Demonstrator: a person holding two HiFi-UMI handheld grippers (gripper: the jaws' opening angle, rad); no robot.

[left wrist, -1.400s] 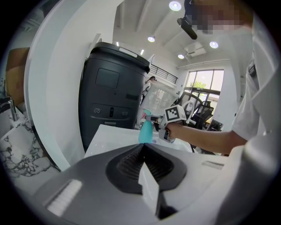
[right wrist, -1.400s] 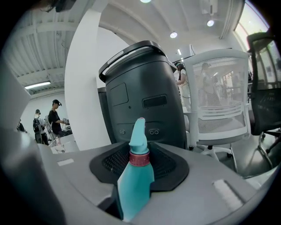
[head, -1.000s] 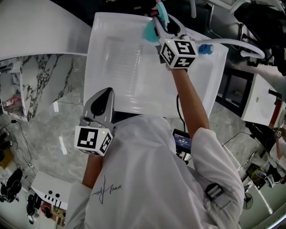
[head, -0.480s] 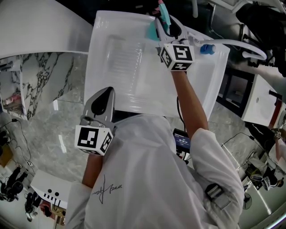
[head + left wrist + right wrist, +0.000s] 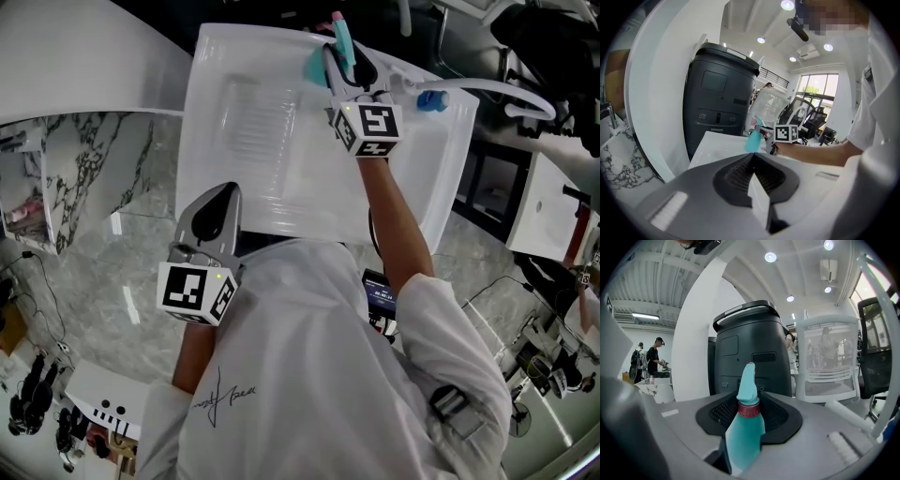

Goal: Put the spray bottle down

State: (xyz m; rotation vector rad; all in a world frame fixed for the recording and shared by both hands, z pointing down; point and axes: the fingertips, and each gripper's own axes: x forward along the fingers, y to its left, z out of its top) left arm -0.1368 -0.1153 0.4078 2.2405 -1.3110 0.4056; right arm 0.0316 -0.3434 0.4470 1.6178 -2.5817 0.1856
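Observation:
A teal spray bottle (image 5: 317, 66) with a red collar stands upright over the far edge of the white table (image 5: 246, 131). My right gripper (image 5: 341, 58) is shut on its body, and its nozzle rises above the jaws. In the right gripper view the bottle (image 5: 745, 432) fills the gap of that gripper (image 5: 749, 405). From the left gripper view the bottle (image 5: 753, 139) shows low over the tabletop; whether its base touches I cannot tell. My left gripper (image 5: 223, 199) hangs near the table's near edge, shut on nothing (image 5: 752, 161).
A tall black machine (image 5: 749, 348) stands just beyond the table's far edge. A white hose with a blue fitting (image 5: 431, 98) lies at the table's far right corner. A white mesh chair (image 5: 829, 357) is to the right. Marble floor (image 5: 103, 272) lies left of the table.
The right gripper has rolled a little and shifted slightly, with the spray bottle still in it. The left gripper has stayed where it was.

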